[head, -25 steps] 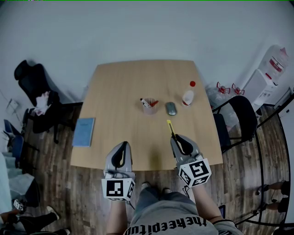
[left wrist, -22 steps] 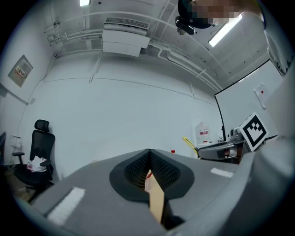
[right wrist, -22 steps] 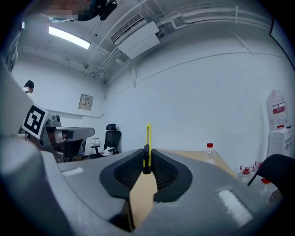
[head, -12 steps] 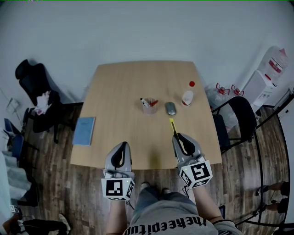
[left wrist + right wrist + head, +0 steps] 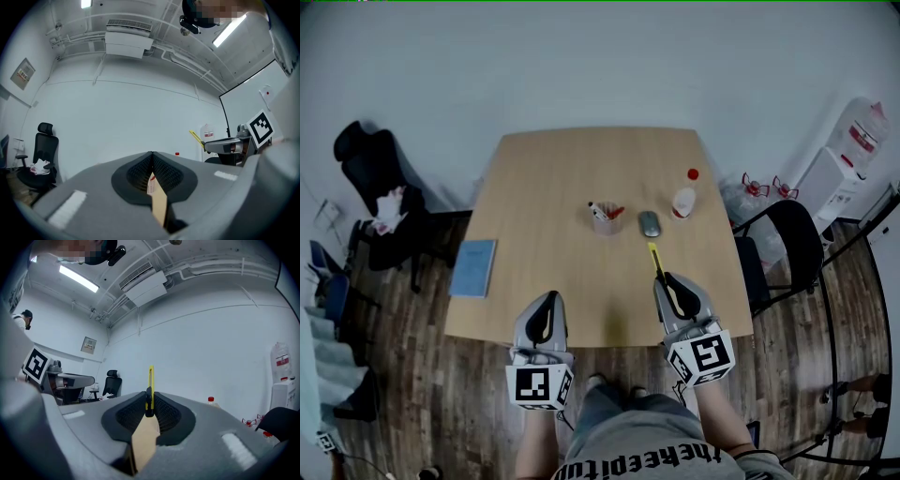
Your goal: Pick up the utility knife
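The utility knife (image 5: 655, 262) is yellow and black, and my right gripper (image 5: 667, 281) is shut on its rear end, holding it above the front right part of the wooden table (image 5: 544, 197). In the right gripper view the knife (image 5: 150, 380) stands on edge between the pads and sticks out forward past the right gripper (image 5: 149, 401). My left gripper (image 5: 549, 298) hovers over the table's front edge. Its jaws meet with nothing between them in the left gripper view (image 5: 152, 157), where the knife (image 5: 196, 138) shows off to the right.
On the table stand a cup of pens (image 5: 605, 218), a grey mouse (image 5: 649, 223), a white bottle with a red cap (image 5: 683, 197) and a blue notebook (image 5: 473, 268) at the left edge. A black office chair (image 5: 370, 183) stands left, another chair (image 5: 792, 244) right.
My right gripper has risen slightly and drifted a little right with the knife in it. The left gripper has stayed put.
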Action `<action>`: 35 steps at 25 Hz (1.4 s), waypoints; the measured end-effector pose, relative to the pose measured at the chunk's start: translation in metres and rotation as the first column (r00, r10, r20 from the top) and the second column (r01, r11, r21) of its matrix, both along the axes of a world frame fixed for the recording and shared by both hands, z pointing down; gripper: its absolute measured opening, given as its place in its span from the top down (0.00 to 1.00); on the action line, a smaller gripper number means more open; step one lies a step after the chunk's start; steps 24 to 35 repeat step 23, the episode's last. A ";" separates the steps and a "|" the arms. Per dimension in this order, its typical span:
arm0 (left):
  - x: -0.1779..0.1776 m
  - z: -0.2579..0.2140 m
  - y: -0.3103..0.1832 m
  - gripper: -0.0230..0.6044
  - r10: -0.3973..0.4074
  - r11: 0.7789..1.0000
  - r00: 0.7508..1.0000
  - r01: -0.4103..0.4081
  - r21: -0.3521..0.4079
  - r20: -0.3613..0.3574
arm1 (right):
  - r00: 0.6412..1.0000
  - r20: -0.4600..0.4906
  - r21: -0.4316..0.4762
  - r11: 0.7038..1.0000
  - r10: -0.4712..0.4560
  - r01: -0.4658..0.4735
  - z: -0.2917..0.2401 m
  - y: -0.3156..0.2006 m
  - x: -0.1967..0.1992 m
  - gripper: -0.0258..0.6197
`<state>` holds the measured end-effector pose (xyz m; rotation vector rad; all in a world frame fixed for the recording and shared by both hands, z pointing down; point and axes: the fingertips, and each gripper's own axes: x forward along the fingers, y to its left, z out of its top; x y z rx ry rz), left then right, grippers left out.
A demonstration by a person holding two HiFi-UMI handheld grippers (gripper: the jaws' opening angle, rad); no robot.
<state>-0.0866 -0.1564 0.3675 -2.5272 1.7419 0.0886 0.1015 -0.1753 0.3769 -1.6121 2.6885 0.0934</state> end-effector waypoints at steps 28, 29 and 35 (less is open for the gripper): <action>-0.005 0.002 -0.011 0.93 0.001 1.000 1.000 -0.001 -0.003 -0.003 | 1.000 -0.009 0.012 1.000 0.010 -0.010 -0.005 -0.009 -0.004 0.87; -0.005 0.002 -0.011 0.93 0.001 1.000 1.000 -0.001 -0.003 -0.003 | 1.000 -0.009 0.012 1.000 0.010 -0.010 -0.005 -0.009 -0.004 0.87; -0.005 0.002 -0.011 0.93 0.001 1.000 1.000 -0.001 -0.003 -0.003 | 1.000 -0.009 0.012 1.000 0.010 -0.010 -0.005 -0.009 -0.004 0.87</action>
